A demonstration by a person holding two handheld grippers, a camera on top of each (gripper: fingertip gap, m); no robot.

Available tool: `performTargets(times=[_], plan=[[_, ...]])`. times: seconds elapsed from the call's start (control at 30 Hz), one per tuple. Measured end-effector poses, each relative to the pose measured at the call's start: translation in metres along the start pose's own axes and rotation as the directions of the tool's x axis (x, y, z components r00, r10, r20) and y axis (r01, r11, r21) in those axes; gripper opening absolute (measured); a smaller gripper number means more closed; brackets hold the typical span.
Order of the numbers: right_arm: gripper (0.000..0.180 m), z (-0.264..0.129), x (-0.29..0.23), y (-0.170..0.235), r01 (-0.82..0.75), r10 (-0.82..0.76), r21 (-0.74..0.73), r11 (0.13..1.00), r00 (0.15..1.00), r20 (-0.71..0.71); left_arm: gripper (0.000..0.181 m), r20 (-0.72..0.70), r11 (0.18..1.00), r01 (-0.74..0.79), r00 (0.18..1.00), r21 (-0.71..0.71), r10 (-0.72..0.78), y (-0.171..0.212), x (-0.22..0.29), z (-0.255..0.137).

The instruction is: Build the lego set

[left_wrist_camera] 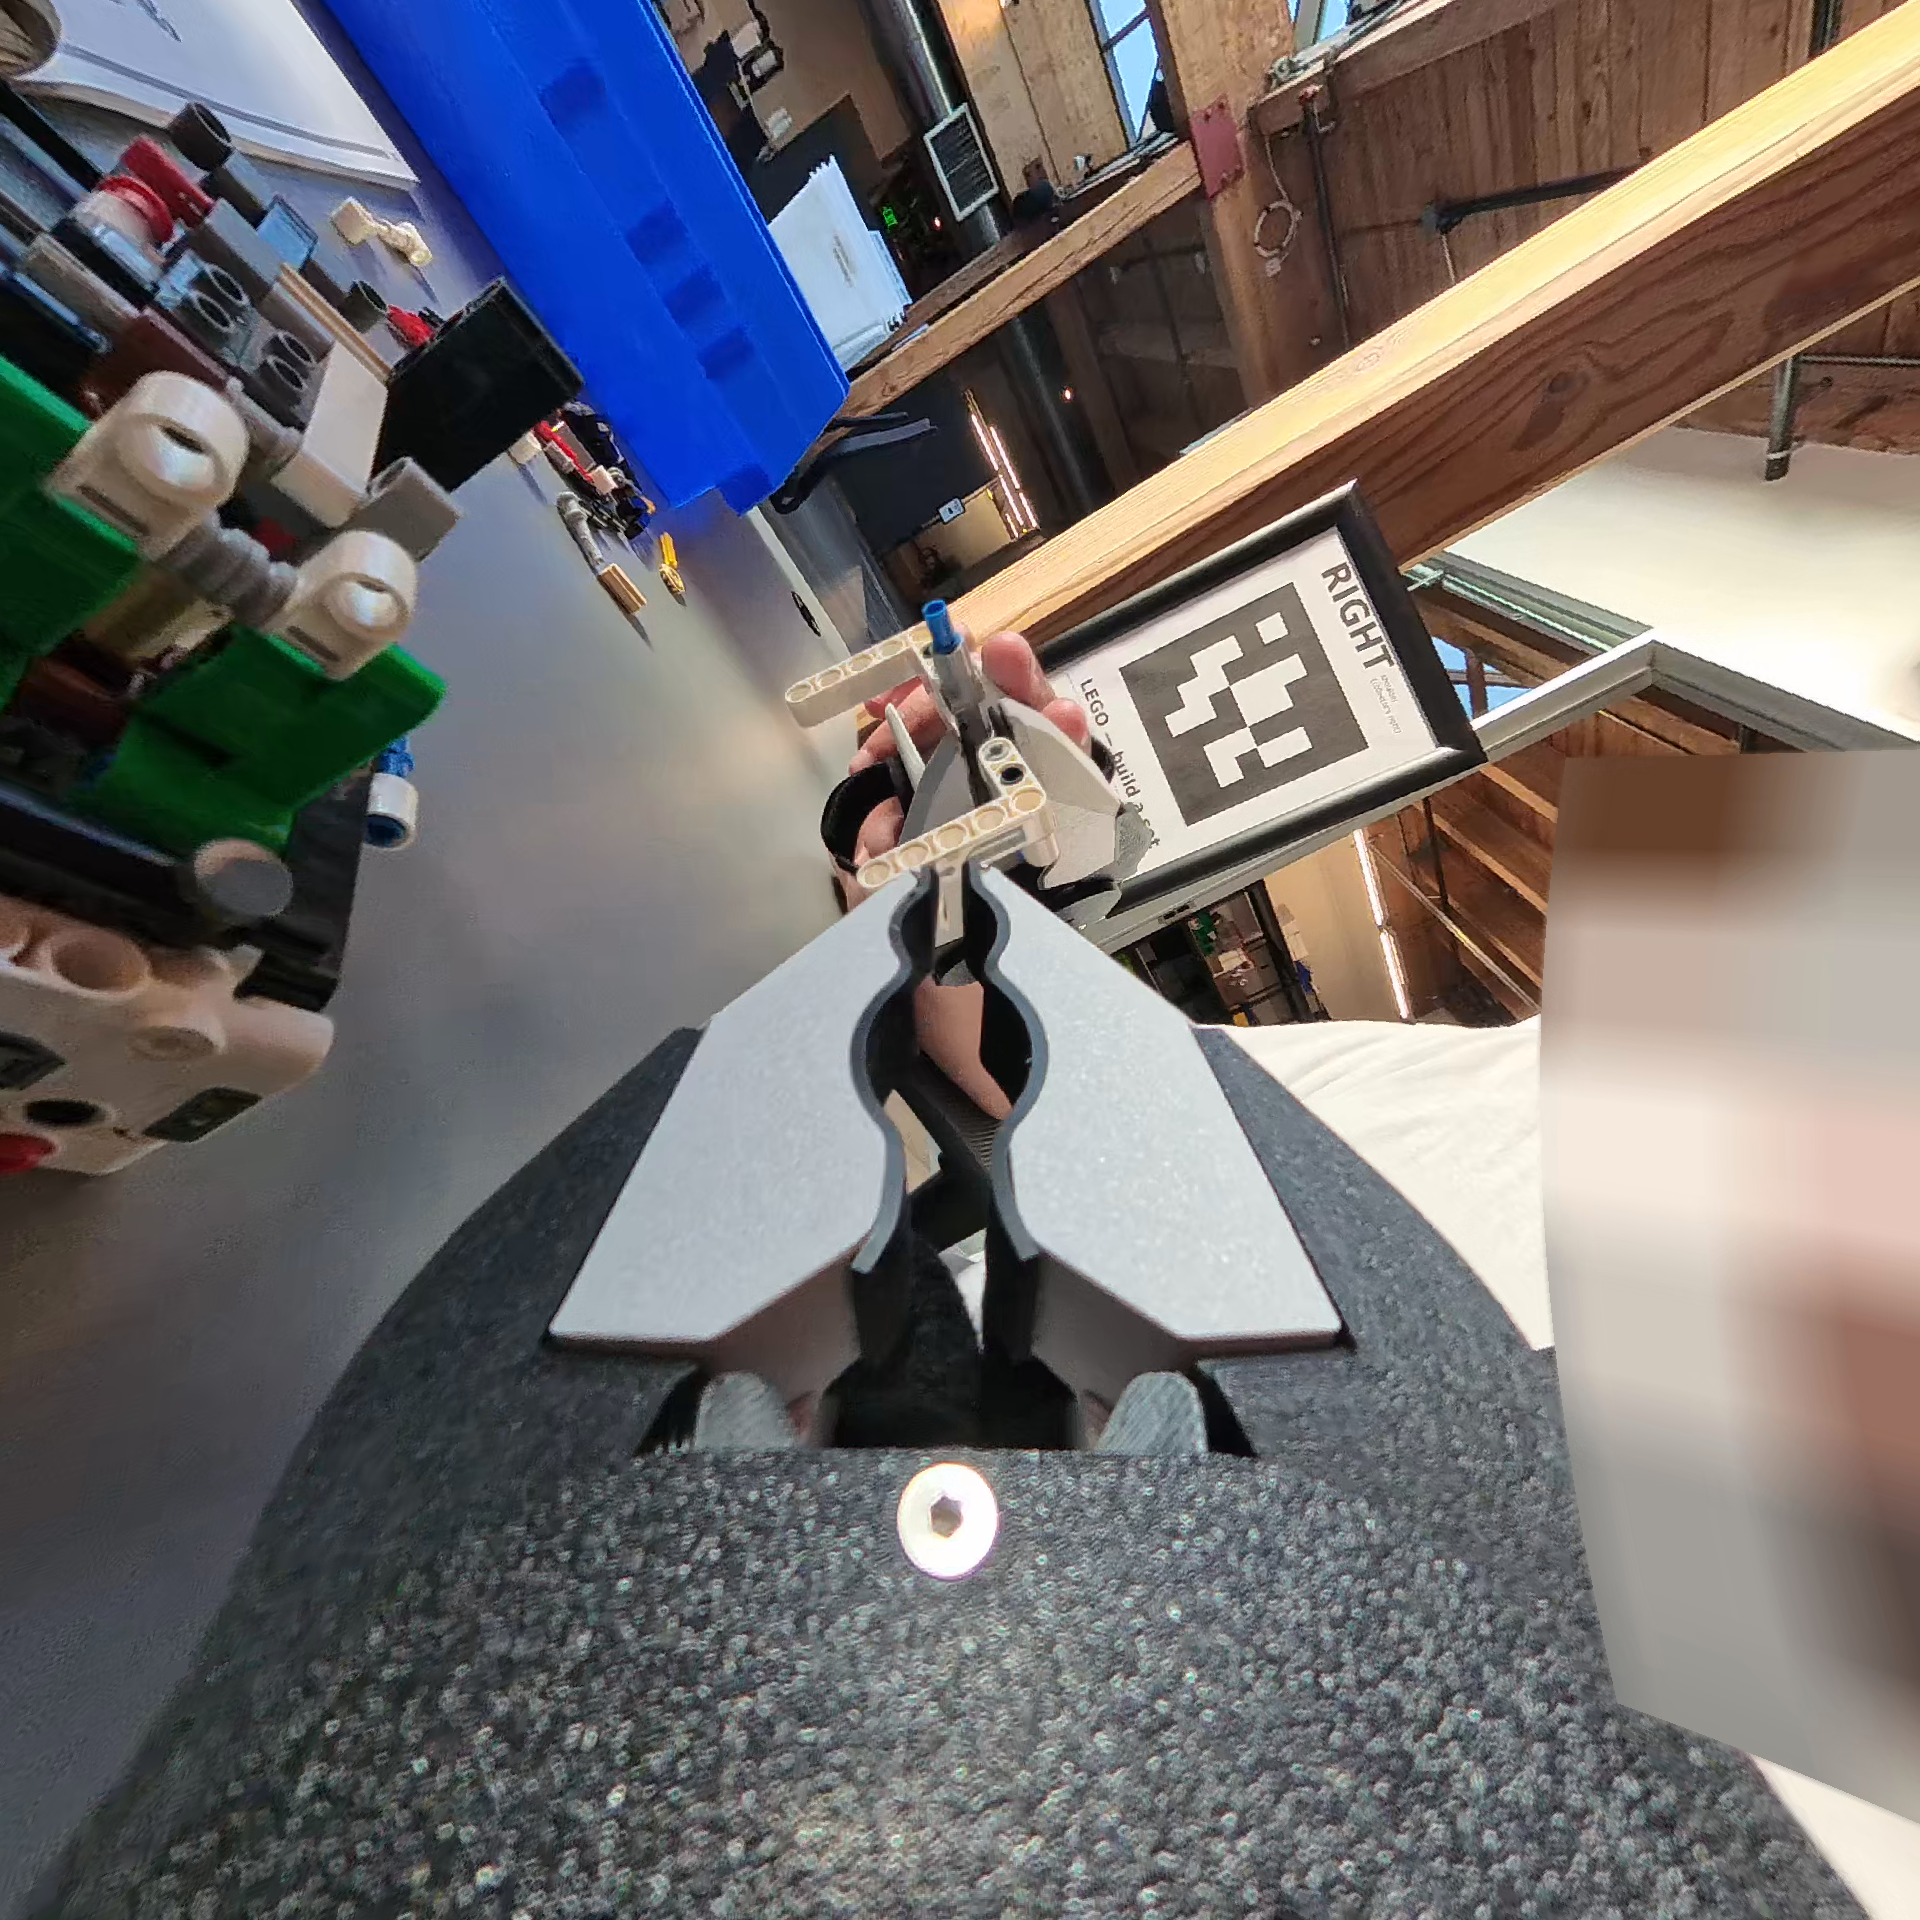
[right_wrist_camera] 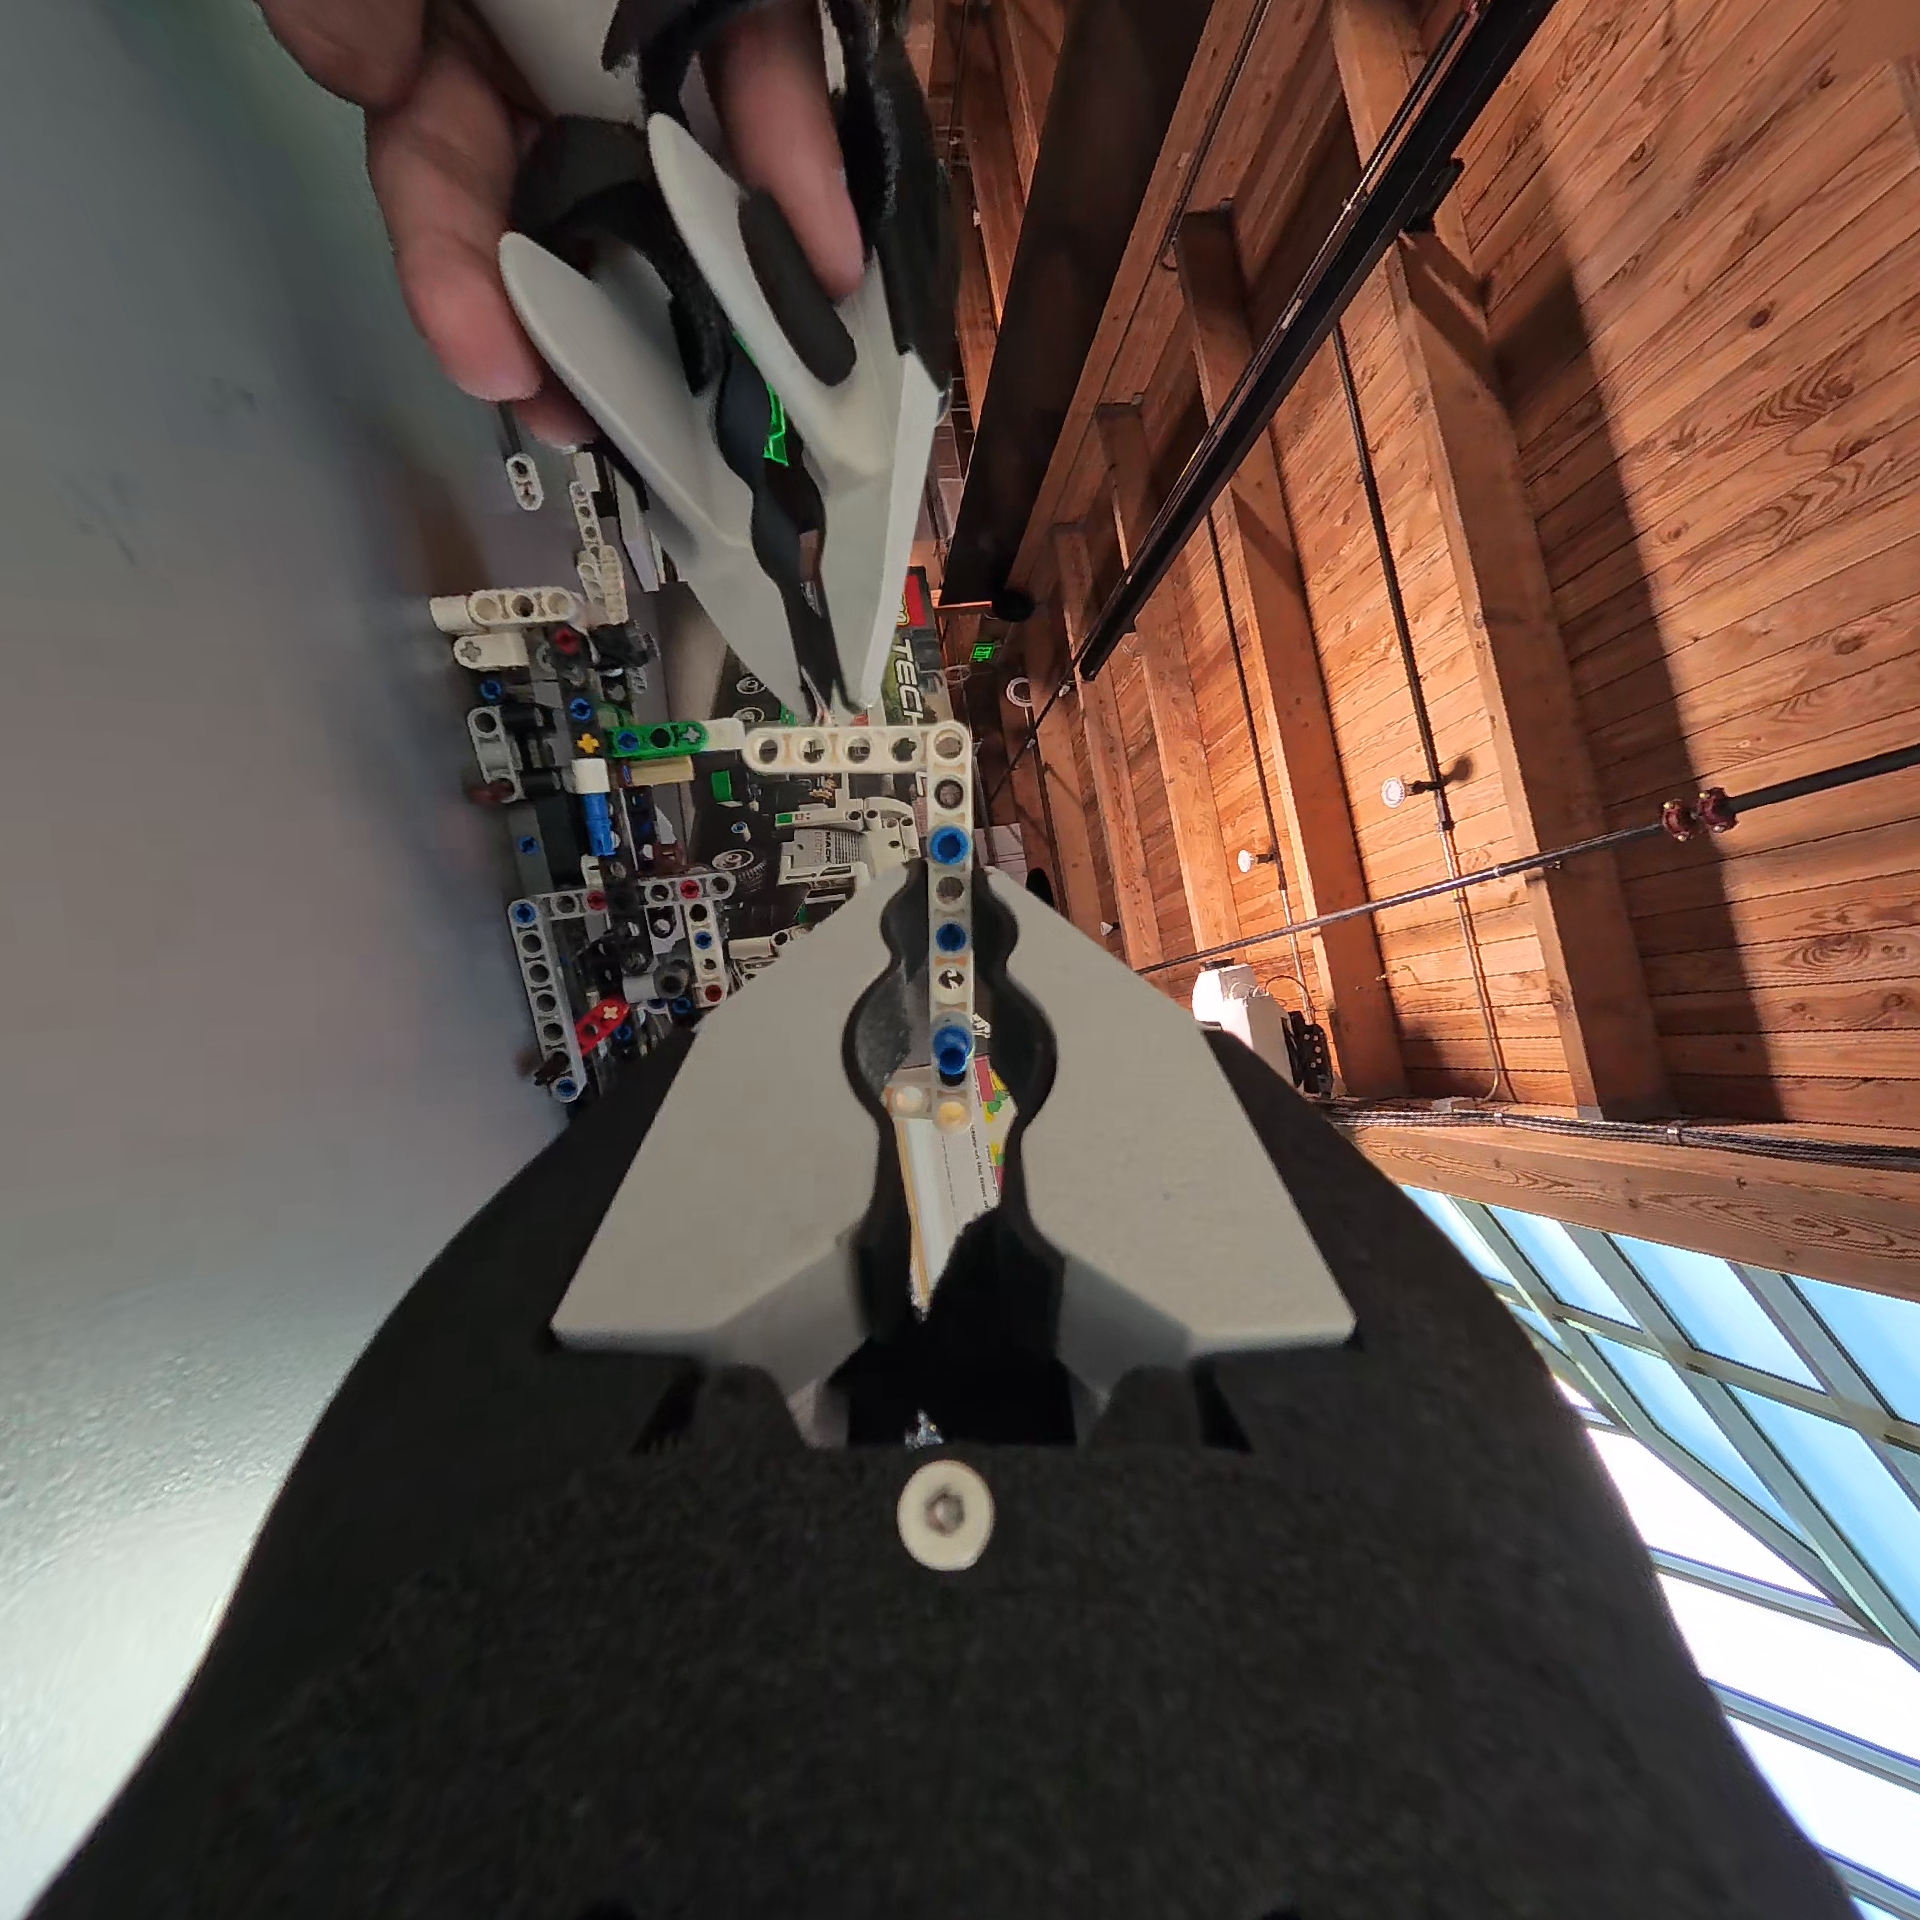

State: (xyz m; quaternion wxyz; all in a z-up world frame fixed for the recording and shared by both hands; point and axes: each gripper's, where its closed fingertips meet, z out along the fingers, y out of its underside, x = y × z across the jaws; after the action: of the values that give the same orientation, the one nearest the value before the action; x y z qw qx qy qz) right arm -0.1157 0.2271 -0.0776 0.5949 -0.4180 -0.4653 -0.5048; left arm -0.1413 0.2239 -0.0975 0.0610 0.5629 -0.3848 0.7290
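A white L-shaped beam frame (right_wrist_camera: pixel 857 746) with blue pins (right_wrist_camera: pixel 945 844) is held in the air between my two grippers. My right gripper (right_wrist_camera: pixel 948 883) is shut on its long arm, which runs down between the fingers. In the left wrist view the same frame (left_wrist_camera: pixel 940 842) sits just past my left gripper (left_wrist_camera: pixel 948 894), with the right gripper (left_wrist_camera: pixel 971 748) behind it. My left gripper is shut on a thin white piece (left_wrist_camera: pixel 948 906) at the frame's short arm. It also shows in the right wrist view (right_wrist_camera: pixel 831 707), tips on the short arm.
The partly built model (left_wrist_camera: pixel 208 675) with green parts stands close on the left; it also shows in the right wrist view (right_wrist_camera: pixel 603 831). A blue bin (left_wrist_camera: pixel 623 208), loose parts (left_wrist_camera: pixel 613 540) and a framed marker sign (left_wrist_camera: pixel 1247 707) stand around. A hand (right_wrist_camera: pixel 447 208) holds the left gripper. My two grippers' fingertips are within a few centimetres of each other.
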Motion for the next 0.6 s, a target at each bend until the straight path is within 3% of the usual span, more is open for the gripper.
performTargets(times=[0.6], plan=[[0.006, -0.0019, 0.003, 0.0018, -0.058, 0.058, 0.008, 0.998, 0.998, -0.003, 0.007, 0.147, 0.962, -0.267, 0.951, -0.053, 0.272, 0.0003, 0.003, 0.003]])
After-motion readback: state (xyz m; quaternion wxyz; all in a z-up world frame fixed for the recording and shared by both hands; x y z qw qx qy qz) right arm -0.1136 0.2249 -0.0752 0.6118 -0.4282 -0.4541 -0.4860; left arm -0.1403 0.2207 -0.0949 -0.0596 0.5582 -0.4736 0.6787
